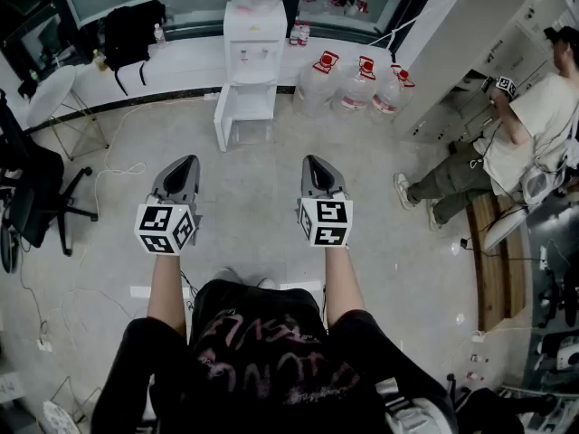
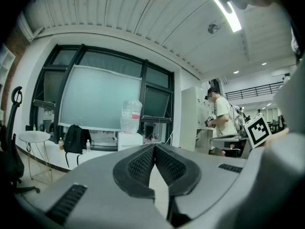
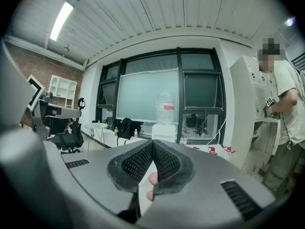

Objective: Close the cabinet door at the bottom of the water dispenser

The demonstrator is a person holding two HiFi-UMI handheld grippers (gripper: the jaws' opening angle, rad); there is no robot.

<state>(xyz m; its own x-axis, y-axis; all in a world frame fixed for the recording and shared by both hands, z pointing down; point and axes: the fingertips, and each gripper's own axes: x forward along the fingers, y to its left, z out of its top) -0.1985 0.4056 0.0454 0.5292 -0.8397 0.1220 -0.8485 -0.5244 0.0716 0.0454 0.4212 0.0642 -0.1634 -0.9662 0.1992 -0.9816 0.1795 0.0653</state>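
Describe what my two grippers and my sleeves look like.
The left gripper and right gripper are grey tapered shells with black, dotted-texture pads. Each carries a cube with black-and-white square markers. You wear a black short-sleeved shirt with pink print.

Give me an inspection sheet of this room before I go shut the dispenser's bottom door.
Surface: pale tiled floor.
Job's things: water dispenser by the ledge; its cabinet door stands open, swung left.
Clutter: three water jugs right of the dispenser; backpack on the ledge.
Grippers: left gripper and right gripper both shut, empty, well short of the dispenser.
Cables: white cable loose on the floor, left.
Surroundings: office chair, round table, a person at right.
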